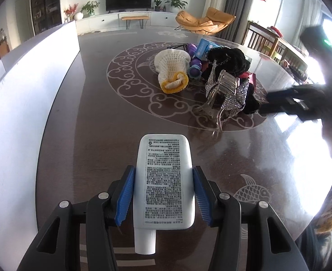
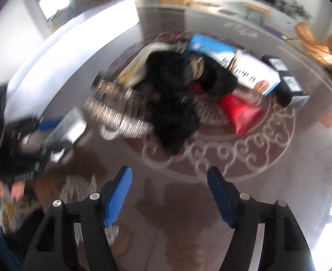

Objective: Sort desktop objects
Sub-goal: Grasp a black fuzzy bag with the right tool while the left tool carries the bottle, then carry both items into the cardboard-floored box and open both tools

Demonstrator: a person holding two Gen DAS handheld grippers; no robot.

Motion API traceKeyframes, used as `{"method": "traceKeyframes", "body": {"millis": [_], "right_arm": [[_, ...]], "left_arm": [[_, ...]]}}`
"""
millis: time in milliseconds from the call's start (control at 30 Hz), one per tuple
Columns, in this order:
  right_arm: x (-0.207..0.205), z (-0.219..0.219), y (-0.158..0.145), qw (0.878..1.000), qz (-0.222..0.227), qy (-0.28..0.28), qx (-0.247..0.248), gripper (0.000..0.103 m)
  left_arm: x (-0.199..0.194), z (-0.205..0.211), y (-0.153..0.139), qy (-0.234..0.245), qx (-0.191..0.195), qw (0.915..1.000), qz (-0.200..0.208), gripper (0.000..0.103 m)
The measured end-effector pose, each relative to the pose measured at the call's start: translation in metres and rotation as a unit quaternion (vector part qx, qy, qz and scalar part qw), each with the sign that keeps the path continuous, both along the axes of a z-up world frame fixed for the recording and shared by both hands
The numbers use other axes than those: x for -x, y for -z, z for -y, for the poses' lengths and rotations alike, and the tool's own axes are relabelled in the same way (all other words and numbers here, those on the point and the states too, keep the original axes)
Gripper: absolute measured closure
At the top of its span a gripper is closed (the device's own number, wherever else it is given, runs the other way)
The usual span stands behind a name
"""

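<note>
My left gripper (image 1: 163, 169) is shut on a white tube (image 1: 164, 180) with small black print, its cap toward the camera, held above the dark patterned table (image 1: 93, 124). The right wrist view is blurred; there the left gripper (image 2: 42, 133) with the tube (image 2: 69, 126) shows at the left. My right gripper (image 2: 170, 170) stands open over bare table with nothing between its blue pads, and appears as a dark blur (image 1: 285, 103) to the right of the pile. The pile holds a cream and yellow knitted hat (image 1: 172, 70), a clear claw clip (image 1: 222, 90), a sparkly silver bag (image 1: 233, 97) and a black fluffy item (image 2: 172, 74).
Also in the pile are a blue and white box (image 2: 233, 61), a red pouch (image 2: 242, 113), purple toys (image 1: 195, 67) and small black boxes (image 2: 287, 85). A white partition (image 1: 19, 90) runs along the table's left edge. A person's patterned clothing (image 1: 330, 221) is at the right.
</note>
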State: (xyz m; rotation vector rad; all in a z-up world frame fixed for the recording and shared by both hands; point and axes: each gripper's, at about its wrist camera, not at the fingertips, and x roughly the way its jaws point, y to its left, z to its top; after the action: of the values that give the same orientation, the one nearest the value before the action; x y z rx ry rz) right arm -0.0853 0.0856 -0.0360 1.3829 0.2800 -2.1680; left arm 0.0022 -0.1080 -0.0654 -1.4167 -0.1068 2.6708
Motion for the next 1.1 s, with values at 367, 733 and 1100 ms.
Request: {"method": "traceKeyframes", "body": {"millis": [367, 733, 1100], "right_arm": [[0.014, 0.004, 0.001, 0.999, -0.007, 0.041, 0.005, 0.067], [-0.046, -0.049, -0.083, 0.994, -0.030, 0.070, 0.079, 0.067], [-0.070, 0.173, -0.138, 0.971, -0.019, -0.091, 0.220, 0.067]], "left_arm": [[-0.014, 0.005, -0.014, -0.008, -0.033, 0.9993, -0.013, 0.052], [-0.030, 0.031, -0.083, -0.023, -0.096, 0.9928, -0.068, 0.052], [-0.067, 0.207, -0.140, -0.187, -0.041, 0.9771, -0.094, 0.052]]}}
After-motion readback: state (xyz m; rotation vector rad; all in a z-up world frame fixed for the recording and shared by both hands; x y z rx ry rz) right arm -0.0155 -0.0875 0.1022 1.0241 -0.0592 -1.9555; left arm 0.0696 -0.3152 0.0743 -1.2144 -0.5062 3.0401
